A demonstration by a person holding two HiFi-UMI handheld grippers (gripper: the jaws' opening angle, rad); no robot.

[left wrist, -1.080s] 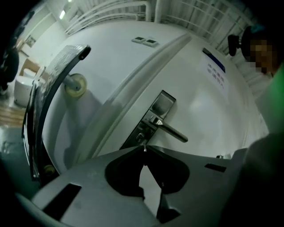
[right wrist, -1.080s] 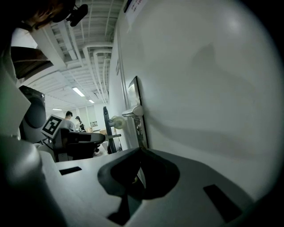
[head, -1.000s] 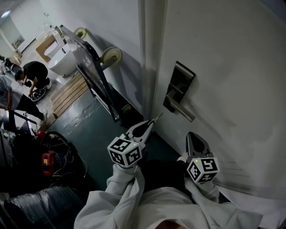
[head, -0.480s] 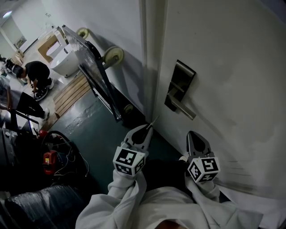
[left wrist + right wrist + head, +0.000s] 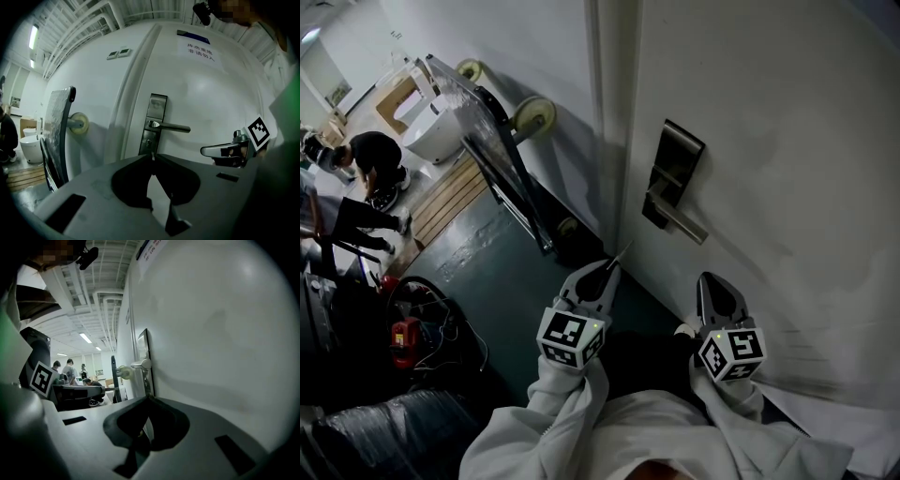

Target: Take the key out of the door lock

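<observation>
A dark metal lock plate (image 5: pixel 673 173) with a lever handle (image 5: pixel 680 222) sits on the white door (image 5: pixel 787 141). My left gripper (image 5: pixel 614 265) is shut on a thin silver key (image 5: pixel 624 251), which sticks out of its tips a short way below and left of the plate, clear of the lock. In the left gripper view the key (image 5: pixel 151 154) is pinched between the closed tips of the left gripper (image 5: pixel 151 157), in front of the lock plate (image 5: pixel 153 124). My right gripper (image 5: pixel 715 281) hovers beside the door with its jaws together and nothing in them; its own view shows the right gripper (image 5: pixel 147 398) the same.
A hand trolley (image 5: pixel 497 159) with pale wheels (image 5: pixel 534 117) leans on the wall left of the door frame. Farther left are a wooden pallet (image 5: pixel 445 192), a white fixture (image 5: pixel 431 122) and people (image 5: pixel 370 155). Cables with a red tool (image 5: pixel 403 337) lie on the green floor.
My left gripper has rolled about its own axis and drawn slightly back and down from the lock plate with the key. The right gripper has stayed where it was.
</observation>
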